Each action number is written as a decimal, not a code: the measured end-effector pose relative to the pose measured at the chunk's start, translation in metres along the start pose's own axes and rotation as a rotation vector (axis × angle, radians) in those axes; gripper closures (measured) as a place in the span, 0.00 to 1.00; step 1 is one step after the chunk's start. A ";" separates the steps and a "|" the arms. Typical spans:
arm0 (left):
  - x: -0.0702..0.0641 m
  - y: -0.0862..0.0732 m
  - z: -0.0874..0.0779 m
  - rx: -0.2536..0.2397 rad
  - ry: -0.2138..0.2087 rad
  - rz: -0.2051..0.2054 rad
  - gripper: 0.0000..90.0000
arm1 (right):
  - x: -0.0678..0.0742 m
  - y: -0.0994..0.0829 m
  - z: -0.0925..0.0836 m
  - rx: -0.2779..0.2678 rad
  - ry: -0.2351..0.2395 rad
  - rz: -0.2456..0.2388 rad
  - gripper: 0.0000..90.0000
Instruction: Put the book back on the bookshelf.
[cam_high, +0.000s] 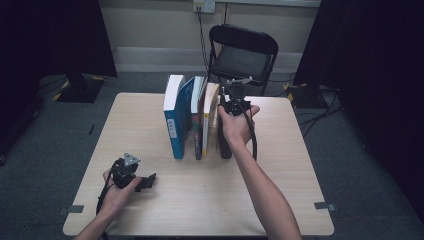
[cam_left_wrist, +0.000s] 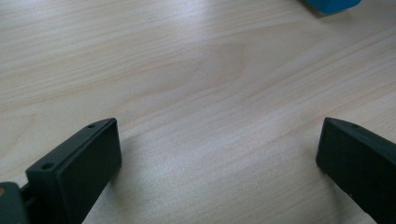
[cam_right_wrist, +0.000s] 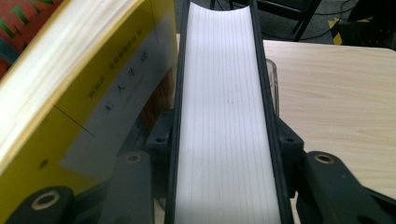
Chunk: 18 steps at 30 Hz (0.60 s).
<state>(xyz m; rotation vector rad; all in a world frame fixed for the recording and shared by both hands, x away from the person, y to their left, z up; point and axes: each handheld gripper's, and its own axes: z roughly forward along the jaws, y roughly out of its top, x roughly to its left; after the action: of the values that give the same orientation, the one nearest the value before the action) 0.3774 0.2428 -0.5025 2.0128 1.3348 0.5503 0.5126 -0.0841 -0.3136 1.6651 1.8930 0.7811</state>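
Four upright books stand mid-table; the right gripper (cam_right_wrist: 224, 154) clamps the black-covered, white-paged book (cam_right_wrist: 224, 102) at the row's right end. Tilting it may topple the leaning yellow-covered book (cam_right_wrist: 70, 93). The left gripper (cam_left_wrist: 219, 154) rests open, apparently empty.

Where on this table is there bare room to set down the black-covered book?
Bare table lies right of the black-covered book clamped in the right gripper, and between the blue book and the table's left edge. It is crowded at the book row and around the left gripper.
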 end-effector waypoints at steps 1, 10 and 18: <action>0.000 0.000 0.000 0.000 0.000 0.000 0.00 | 0.000 0.000 0.000 0.000 0.000 0.000 0.60; 0.000 0.000 0.000 0.000 -0.001 0.001 0.00 | 0.004 0.005 0.008 -0.020 -0.020 -0.002 0.60; 0.000 0.000 0.000 0.000 -0.001 0.001 0.00 | 0.008 0.005 0.013 -0.027 -0.034 -0.018 0.60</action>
<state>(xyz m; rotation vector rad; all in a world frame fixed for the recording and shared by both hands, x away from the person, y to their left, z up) 0.3774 0.2431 -0.5025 2.0139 1.3327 0.5498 0.5235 -0.0744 -0.3194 1.6321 1.8639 0.7636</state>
